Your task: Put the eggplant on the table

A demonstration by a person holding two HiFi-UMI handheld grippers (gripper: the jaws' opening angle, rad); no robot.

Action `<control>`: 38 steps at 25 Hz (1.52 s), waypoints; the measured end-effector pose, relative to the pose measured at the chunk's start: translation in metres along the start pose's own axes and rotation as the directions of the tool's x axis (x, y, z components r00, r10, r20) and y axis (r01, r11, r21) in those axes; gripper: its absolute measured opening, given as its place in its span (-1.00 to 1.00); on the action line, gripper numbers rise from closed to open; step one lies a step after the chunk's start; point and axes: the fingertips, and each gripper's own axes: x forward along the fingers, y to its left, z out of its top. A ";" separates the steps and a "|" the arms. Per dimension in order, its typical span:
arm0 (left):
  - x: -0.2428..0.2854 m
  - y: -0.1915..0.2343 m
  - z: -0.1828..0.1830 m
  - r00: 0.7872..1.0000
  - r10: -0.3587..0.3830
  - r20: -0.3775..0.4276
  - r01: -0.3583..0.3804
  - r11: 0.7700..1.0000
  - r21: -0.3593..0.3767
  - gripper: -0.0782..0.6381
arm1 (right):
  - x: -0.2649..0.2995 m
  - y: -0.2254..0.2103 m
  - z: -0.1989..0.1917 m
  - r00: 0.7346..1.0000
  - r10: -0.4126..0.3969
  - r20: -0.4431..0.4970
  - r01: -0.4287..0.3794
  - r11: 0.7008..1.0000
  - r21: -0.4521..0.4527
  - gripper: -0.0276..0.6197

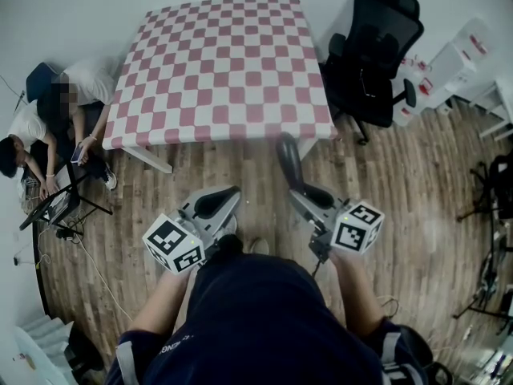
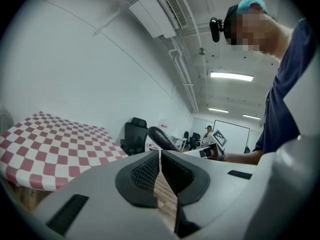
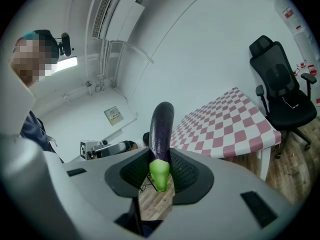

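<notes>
My right gripper (image 1: pixel 302 193) is shut on a dark purple eggplant (image 1: pixel 289 160) near its green stem end (image 3: pixel 160 174). The eggplant (image 3: pixel 162 131) sticks out forward and upward past the jaws, its tip short of the near edge of the table (image 1: pixel 220 70). That table wears a red-and-white checked cloth and stands ahead of me, bare on top. My left gripper (image 1: pixel 215 203) is shut with nothing between its pads (image 2: pixel 160 173); it hangs beside the right one, over the wooden floor. In the left gripper view the eggplant (image 2: pixel 161 137) shows above the jaws, with the right gripper (image 2: pixel 212 146) behind it.
A black office chair (image 1: pixel 373 50) stands right of the table, with white boxes (image 1: pixel 449 66) beyond it. People sit at the far left (image 1: pixel 56 119) by a tripod and laptop (image 1: pixel 52 207). More stands and cables line the right edge (image 1: pixel 489 239). The floor is wood.
</notes>
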 end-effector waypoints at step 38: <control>0.098 0.365 0.074 0.994 -0.081 -0.072 0.077 0.995 -0.061 -0.68 | 0.303 -0.177 0.140 0.969 -0.223 -0.105 0.235 0.965 0.117 -0.53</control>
